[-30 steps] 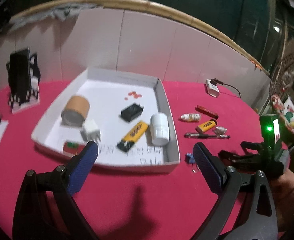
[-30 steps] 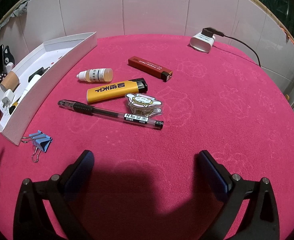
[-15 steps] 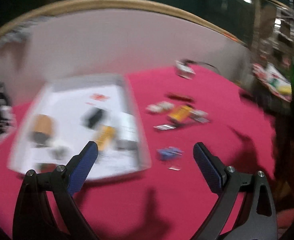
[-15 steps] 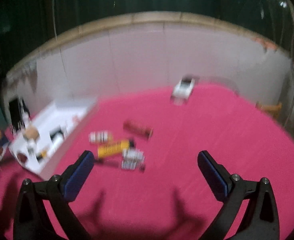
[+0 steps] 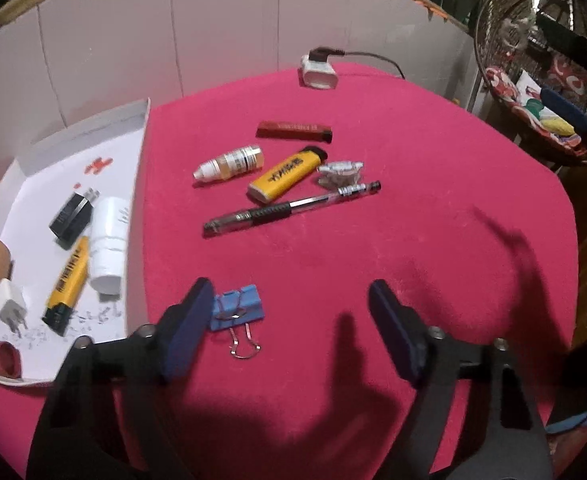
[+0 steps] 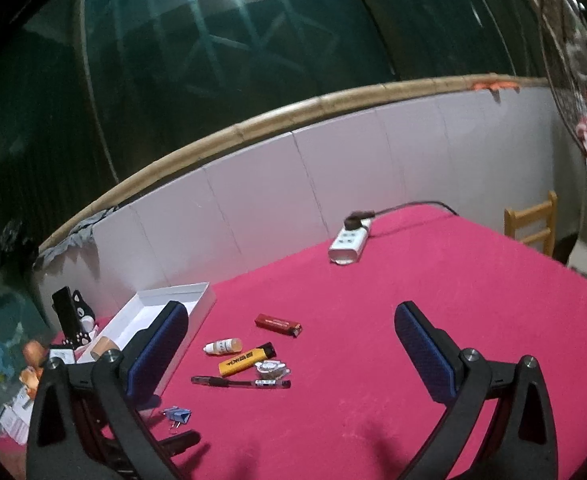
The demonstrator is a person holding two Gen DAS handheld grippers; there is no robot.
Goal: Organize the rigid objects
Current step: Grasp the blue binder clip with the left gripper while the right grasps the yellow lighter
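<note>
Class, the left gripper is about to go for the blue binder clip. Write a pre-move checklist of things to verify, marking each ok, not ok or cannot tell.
1. Left gripper open and empty: ok; its jaws have just been closing, nothing is pinched.
2. Binder clip between the jaws: not ok; it lies beside the left finger, off-centre.
3. Clip free of neighbours: ok; the pen lies apart from it.
4. White tray has room: ok; bare floor shows among its items.
5. Right gripper out of the way: ok; open, empty, raised above the table.
6. Left finger touching the clip: cannot tell.
</note>
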